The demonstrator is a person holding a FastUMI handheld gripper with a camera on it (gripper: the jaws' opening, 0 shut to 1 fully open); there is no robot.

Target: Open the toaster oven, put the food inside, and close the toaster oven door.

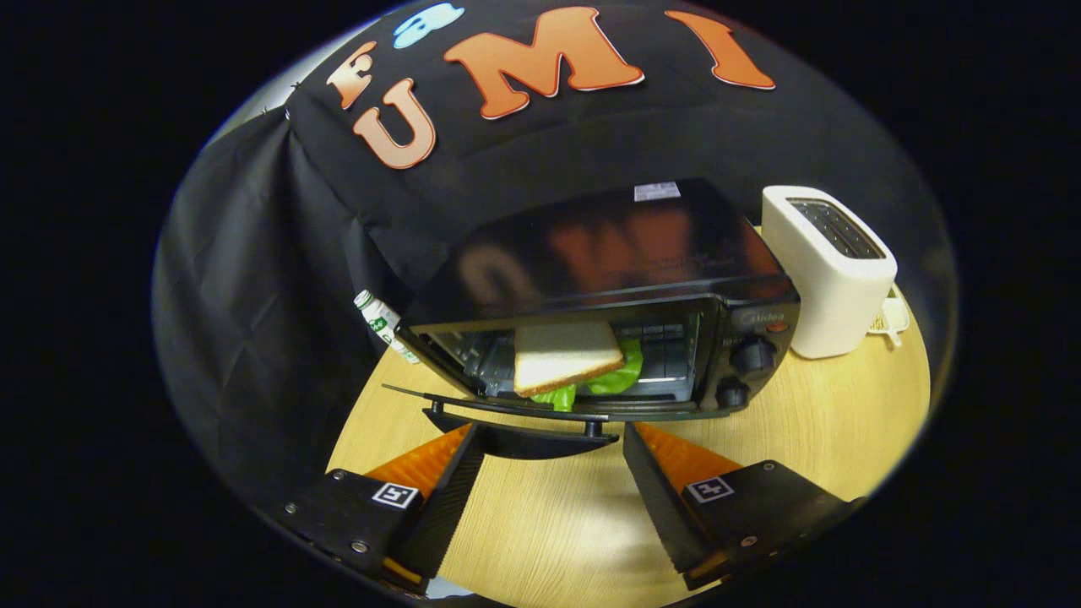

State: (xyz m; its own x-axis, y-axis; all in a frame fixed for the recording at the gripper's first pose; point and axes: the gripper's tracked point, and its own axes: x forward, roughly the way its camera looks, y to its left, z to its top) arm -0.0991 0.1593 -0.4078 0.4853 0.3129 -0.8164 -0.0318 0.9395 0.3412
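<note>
On the round wooden table (802, 405), toaster oven (608, 287) door down, tongs (553, 439) spread empty, dark cloth wall behind.

The gripper (553, 447) sits level; its two fingers (456, 481) spread wide apart, holding nothing.

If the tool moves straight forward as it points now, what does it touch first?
Probably the black handle of the folded-down toaster oven door, just ahead of the open tool; depth is uncertain.

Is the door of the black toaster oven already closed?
No, the black toaster oven has its door folded down, just ahead of the open tool.
</note>
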